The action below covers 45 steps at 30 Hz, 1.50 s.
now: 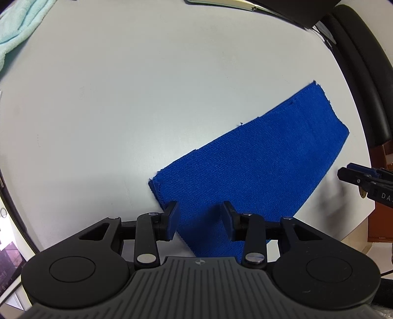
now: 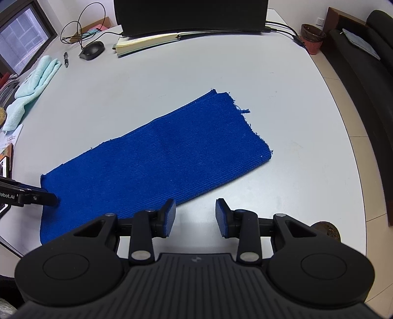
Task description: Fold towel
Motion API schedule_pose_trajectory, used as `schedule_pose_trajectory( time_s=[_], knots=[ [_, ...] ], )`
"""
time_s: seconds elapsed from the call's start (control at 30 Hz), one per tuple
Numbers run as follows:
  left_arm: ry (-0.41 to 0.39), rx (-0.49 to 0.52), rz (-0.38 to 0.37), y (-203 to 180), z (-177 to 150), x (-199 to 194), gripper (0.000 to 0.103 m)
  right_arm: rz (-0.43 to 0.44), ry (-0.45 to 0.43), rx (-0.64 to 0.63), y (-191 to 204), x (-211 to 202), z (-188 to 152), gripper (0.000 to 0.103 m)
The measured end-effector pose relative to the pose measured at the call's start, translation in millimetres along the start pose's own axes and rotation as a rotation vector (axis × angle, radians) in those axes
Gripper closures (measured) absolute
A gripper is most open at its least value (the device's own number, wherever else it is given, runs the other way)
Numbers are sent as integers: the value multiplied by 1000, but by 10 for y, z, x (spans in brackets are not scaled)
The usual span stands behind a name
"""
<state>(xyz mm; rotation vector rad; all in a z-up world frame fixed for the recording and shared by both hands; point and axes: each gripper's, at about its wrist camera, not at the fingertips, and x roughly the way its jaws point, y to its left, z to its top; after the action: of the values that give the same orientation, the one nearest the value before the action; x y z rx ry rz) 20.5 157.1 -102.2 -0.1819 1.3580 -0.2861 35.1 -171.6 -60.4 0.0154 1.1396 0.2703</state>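
A small reddish-brown wicker basket stood on the floor past the far right corner of the table; what it held could not be made out.

The dark blue woven towel, folded into a long doubled strip, lay flat and slantwise on the white round-edged table. Its frayed short end pointed toward the far side, its folded long edge faced the near right, and bare tabletop lay open on every side of it, widest toward the far edge and the right rim.

The left gripper hung over the towel's near end with its jaws spread, cloth showing in the gap but the blue pads pinching nothing. The right gripper hovered just off the towel's long folded edge, jaws likewise spread over bare table, empty.

Only the right wrist view showed the open pale-paged notebook, the black computer mouse with its looping cable, the black pen and the black monitor along the far edge. Both views caught the crumpled pale aqua terry towel at the left rim, well apart from the blue one.
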Motion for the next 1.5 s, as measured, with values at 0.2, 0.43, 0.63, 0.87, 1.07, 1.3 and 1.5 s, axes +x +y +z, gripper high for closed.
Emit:
schedule_pose_trajectory(
  time_s=[0.2, 0.43, 0.63, 0.87, 1.07, 1.3, 1.5],
  knots=[
    [25, -7, -33, -58, -204, 0, 62, 23, 11, -33, 183, 57, -2, 66],
    [43, 48, -23, -252, -364, 32, 60, 33, 37, -83, 382, 163, 11, 66],
    [54, 89, -28, -364, -428, 55, 59, 23, 67, -107, 413, 270, 36, 66],
    [64, 51, -60, -374, -466, 89, 59, 26, 72, -137, 451, 324, 103, 66],
    [65, 34, -65, -397, -534, 25, 57, 38, 74, -177, 502, 379, 206, 66],
    [73, 29, -84, -473, -594, 41, 56, 56, 72, -227, 544, 435, 342, 66],
    [86, 14, -120, -504, -629, 71, 56, 68, 65, -275, 604, 487, 448, 66]
  ],
)
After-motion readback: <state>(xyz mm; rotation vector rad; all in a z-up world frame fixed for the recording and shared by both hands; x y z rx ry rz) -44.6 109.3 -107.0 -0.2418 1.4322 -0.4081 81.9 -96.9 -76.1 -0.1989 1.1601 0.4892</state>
